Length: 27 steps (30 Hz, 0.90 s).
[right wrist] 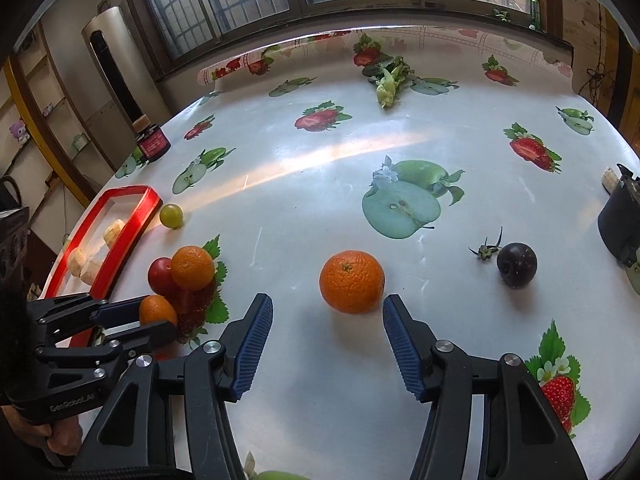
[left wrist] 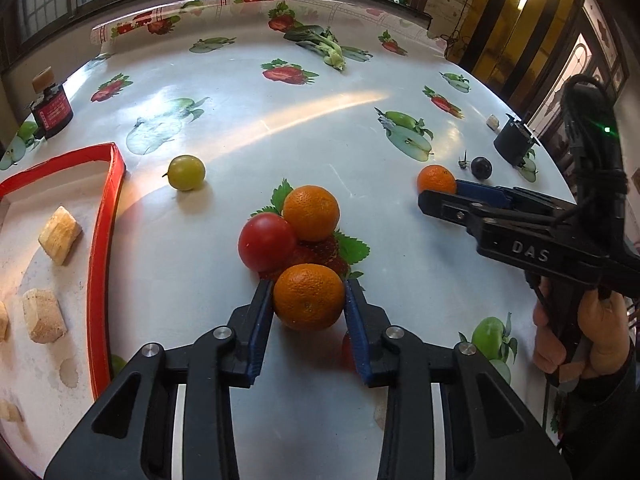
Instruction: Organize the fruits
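My left gripper (left wrist: 307,289) is shut on an orange (left wrist: 309,304), its blue pads pressed against both sides. That orange rests on the table against a red round fruit (left wrist: 266,242) and a second orange (left wrist: 311,212). The right wrist view shows the same cluster at the left, with the left gripper (right wrist: 158,316) around its orange (right wrist: 154,307). My right gripper (right wrist: 328,304) stands open, pointing down. A third orange (right wrist: 352,282) lies just ahead, its near side between the fingertips with gaps on both sides. A yellow-green fruit (left wrist: 186,172) and a dark plum (right wrist: 517,264) lie apart.
A red-rimmed tray (left wrist: 105,216) with several pale chunks sits at the left. The fruit-print tablecloth (right wrist: 312,184) covers the table. Leafy greens (left wrist: 325,46) lie at the far edge, a dark jar (left wrist: 53,109) at far left, a black container (right wrist: 622,220) at right, a green stem scrap (right wrist: 486,250) beside the plum.
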### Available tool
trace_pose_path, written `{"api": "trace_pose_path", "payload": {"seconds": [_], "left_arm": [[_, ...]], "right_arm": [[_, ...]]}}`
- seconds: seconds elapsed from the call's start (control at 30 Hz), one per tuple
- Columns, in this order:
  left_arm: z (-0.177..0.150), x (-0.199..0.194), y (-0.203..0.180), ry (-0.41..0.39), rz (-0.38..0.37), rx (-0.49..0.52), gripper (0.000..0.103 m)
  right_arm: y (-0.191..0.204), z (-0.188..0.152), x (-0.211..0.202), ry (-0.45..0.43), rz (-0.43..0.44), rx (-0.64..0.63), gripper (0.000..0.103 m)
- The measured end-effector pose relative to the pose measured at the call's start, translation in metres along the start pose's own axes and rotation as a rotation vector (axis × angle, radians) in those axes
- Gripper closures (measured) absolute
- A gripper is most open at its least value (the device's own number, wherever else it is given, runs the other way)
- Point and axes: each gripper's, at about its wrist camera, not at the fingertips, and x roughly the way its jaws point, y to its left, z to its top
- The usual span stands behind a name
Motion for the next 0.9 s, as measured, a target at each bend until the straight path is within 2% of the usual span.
{"api": "trace_pose_path", "payload": {"seconds": [0.07,0.1,0.13,0.53,0.9], "left_arm": [[-0.002,-0.007,0.003,-0.01,-0.004,-0.008,0.07],[-0.002,-0.01,0.005,-0.015,-0.007,-0.012,0.07],[-0.003,-0.014,0.007,-0.022,-0.009,-0.016,0.07],[-0.017,-0.044,0.017,-0.065,0.007,-0.042,0.07],[-0.033,-0.077,0.031,-0.124,0.055,-0.075,0.07]], "right_arm": [[0.001,0.003,0.007,-0.003,-0.034,-0.016,0.051],[0.0,0.003,0.009,0.002,-0.05,-0.019,0.062],[-0.001,0.004,0.01,0.002,-0.047,-0.016,0.065],[0.022,-0.008,-0.023,-0.042,-0.001,-0.048,0.066],[0.069,-0.013,-0.055,-0.086,0.075,-0.113,0.066]]}}
